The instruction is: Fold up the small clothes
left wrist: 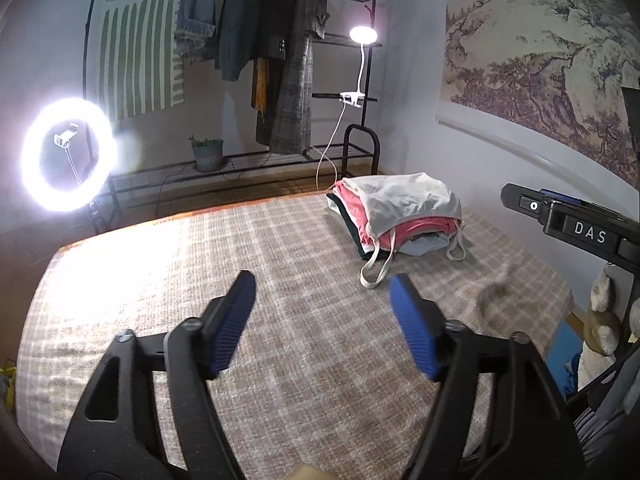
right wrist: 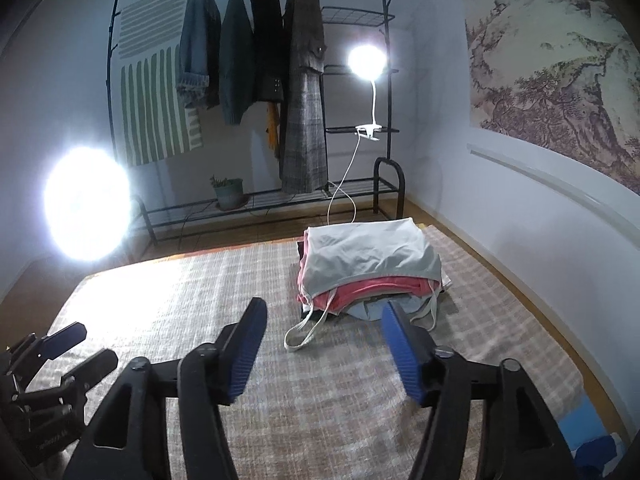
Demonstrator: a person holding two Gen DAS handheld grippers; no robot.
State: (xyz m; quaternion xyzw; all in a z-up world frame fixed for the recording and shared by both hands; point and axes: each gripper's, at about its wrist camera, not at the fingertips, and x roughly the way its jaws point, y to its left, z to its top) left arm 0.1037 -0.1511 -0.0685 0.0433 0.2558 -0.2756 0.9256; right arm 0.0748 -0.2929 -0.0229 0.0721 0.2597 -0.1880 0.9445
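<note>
A stack of folded small clothes (left wrist: 400,216) lies at the far right of the checked cloth surface (left wrist: 240,260), with a whitish top with loose straps uppermost and pink and dark pieces under it. It also shows in the right wrist view (right wrist: 372,268). My left gripper (left wrist: 324,308) is open and empty, above the cloth, short of the stack. My right gripper (right wrist: 324,340) is open and empty, just in front of the stack, with a strap loop (right wrist: 304,332) lying between its fingers. The left gripper also shows at the lower left of the right wrist view (right wrist: 76,344).
A bright ring light (left wrist: 68,154) stands at the far left. A black clothes rack (right wrist: 280,92) with hanging jackets, a clip lamp (right wrist: 366,62) and a plant pot (right wrist: 229,193) stands behind the surface. The wall with a landscape painting (left wrist: 540,48) runs along the right.
</note>
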